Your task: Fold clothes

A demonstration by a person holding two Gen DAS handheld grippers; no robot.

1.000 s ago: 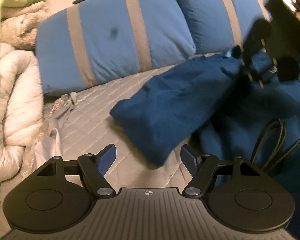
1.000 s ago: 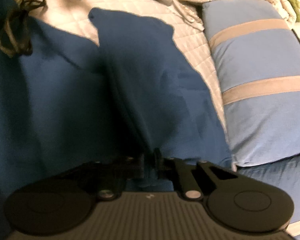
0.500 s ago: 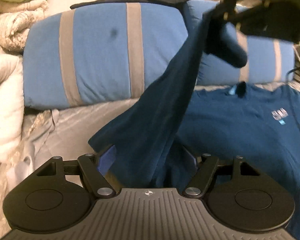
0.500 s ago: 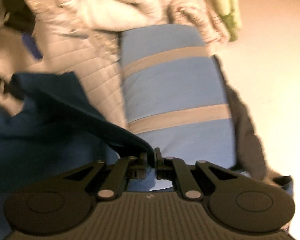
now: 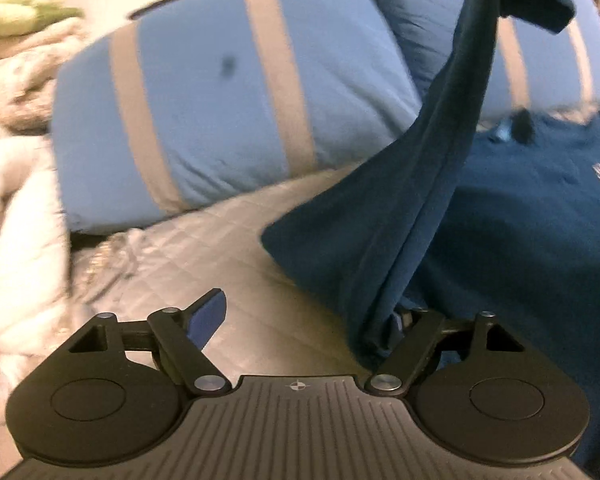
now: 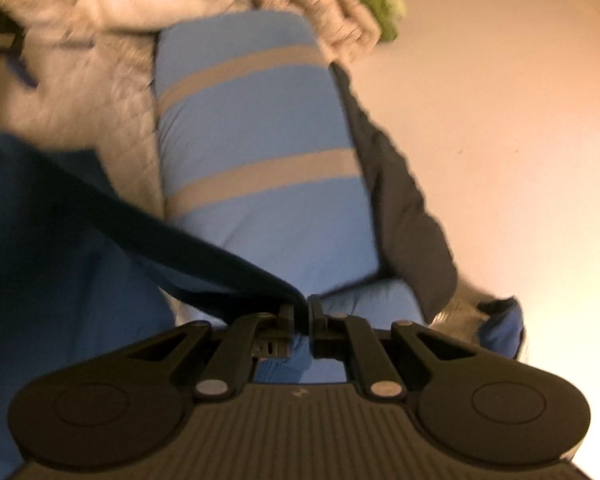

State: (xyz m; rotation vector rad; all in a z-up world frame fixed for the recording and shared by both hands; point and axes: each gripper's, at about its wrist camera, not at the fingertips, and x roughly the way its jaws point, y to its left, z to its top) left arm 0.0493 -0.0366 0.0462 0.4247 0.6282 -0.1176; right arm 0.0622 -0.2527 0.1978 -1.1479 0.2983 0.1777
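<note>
Two grippers are in your hands, and a dark blue shirt (image 5: 520, 216) lies spread across a pale quilted bedcover (image 5: 204, 256).

Starting at the left: from the left wrist camera, a heap of cream blankets (image 5: 8, 184) sits at 9 o'clock, with something green on top at 10 o'clock. A blue pillow with tan stripes (image 5: 220, 120) fills 11 to 12 o'clock, leaning at the head of the bed. Your left gripper (image 5: 306, 318) sits low at 6 o'clock with its jaws apart and widening. The left finger (image 5: 208, 314) stands over bare quilt. The right finger is mostly hidden behind a hanging fold of blue cloth, and nothing is pinched between the two. It seems placed there to catch the lower edge of that fold.

Moving right: the shirt's body lies flat from 2 to 4 o'clock, with a small pale logo at the frame's right edge and a neck label near 2 o'clock. One sleeve (image 5: 452, 152) rises from the gripper's right finger up to 1 o'clock, pulled into a taut, creased band.

From the right wrist camera, your right gripper (image 6: 302, 314) is clamped tight on the sleeve end, the cloth running away toward 9 o'clock. It looks held high so the sleeve can be carried over the shirt's body for a fold. A striped pillow lies at 12 o'clock, a plain wall at 3 o'clock.
</note>
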